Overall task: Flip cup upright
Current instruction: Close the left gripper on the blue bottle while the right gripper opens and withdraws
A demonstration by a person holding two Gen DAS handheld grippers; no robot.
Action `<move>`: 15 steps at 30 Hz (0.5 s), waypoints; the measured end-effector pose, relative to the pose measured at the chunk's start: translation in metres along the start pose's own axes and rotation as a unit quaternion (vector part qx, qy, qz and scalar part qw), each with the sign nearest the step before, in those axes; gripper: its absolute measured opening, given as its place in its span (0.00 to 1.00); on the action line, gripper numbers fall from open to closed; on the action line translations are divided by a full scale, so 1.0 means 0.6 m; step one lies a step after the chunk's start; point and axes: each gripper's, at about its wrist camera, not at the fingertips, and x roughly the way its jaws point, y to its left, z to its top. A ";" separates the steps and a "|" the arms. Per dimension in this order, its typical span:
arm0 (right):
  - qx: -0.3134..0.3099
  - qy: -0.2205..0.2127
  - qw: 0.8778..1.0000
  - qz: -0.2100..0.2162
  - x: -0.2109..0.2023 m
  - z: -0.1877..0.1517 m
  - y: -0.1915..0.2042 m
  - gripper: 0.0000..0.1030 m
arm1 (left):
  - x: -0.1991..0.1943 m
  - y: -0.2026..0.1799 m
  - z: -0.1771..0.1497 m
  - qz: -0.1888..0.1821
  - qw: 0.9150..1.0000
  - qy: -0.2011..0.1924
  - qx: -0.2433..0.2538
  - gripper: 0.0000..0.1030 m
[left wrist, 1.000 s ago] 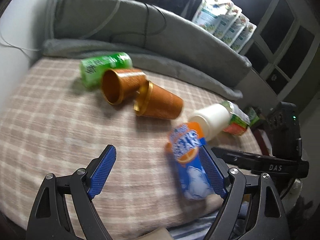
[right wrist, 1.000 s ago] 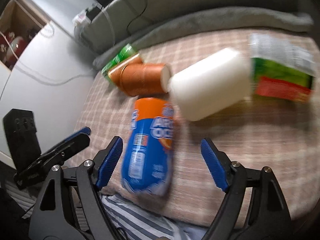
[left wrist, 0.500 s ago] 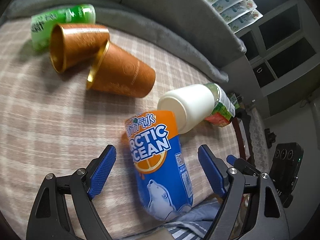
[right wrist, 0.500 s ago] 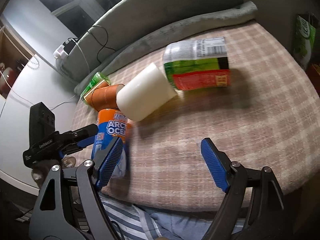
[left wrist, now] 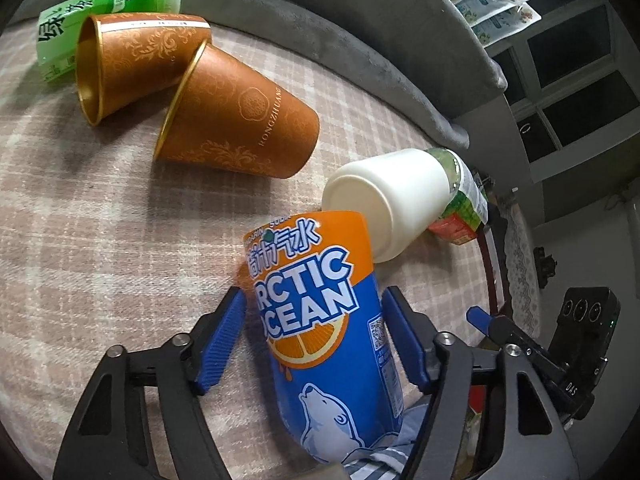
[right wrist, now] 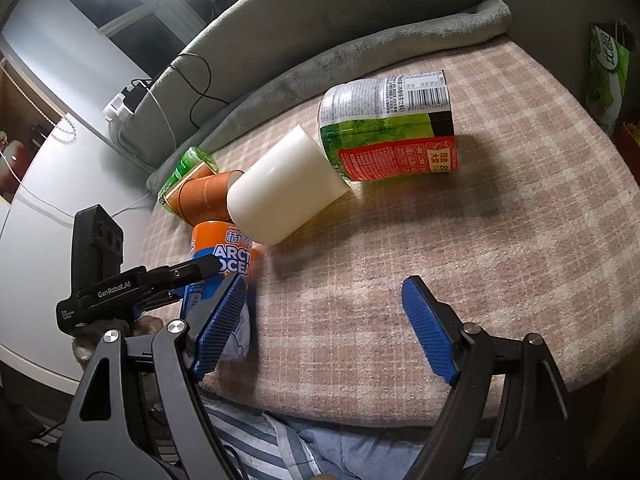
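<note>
Currently the left tongs (left wrist: 314, 330) straddle the blue-and-orange soda cup (left wrist: 320, 320), which lies on its side at the near edge of the bed (left wrist: 80, 240), bear-print end hanging past the edge toward the camera. Pads sit just beside its wall on both sides with slivers of gap, so apart, not yet clamped. Flanking the mid-body makes sense: my read is a side grip there lets the wrist roll it upright. Right tongs (right wrist: 324, 328) are wide apart over bare blanket near the near edge, holding nothing; probably just standing by. Cup wall looks glossy, smooth, slightly tapered, likely slippery against the ribbed blue pads (left wrist: 224, 340). Bed cover is soft plaid fleece, so footing for a stood-up cup may be wobbly. Neighbours: white matte cup (left wrist: 388, 200) touching the soda cup's orange end, with a green-labelled clear plastic bottle (right wrist: 392, 128) behind it; two orange paper cups (left wrist: 240, 120) with gold rims, on their sides toward the far-left corner; green bottle (left wrist: 108, 0) behind them against the grey headboard cushion (left wrist: 360, 40).
</note>
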 end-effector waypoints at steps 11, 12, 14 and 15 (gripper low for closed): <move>0.006 -0.001 1.000 0.001 0.001 0.000 -0.007 0.81 | -0.027 -0.031 -0.008 0.023 0.998 -0.044 0.048 0.62; 0.006 -0.001 1.000 0.002 0.002 0.000 -0.006 0.81 | -0.032 -0.036 -0.010 0.028 0.997 -0.051 0.055 0.62; 0.005 -0.001 1.000 0.003 0.003 -0.001 -0.005 0.81 | -0.044 -0.045 -0.013 0.037 0.994 -0.069 0.072 0.61; 0.005 -0.001 1.000 0.003 0.003 -0.001 -0.003 0.81 | -0.049 -0.048 -0.014 0.042 0.993 -0.078 0.079 0.61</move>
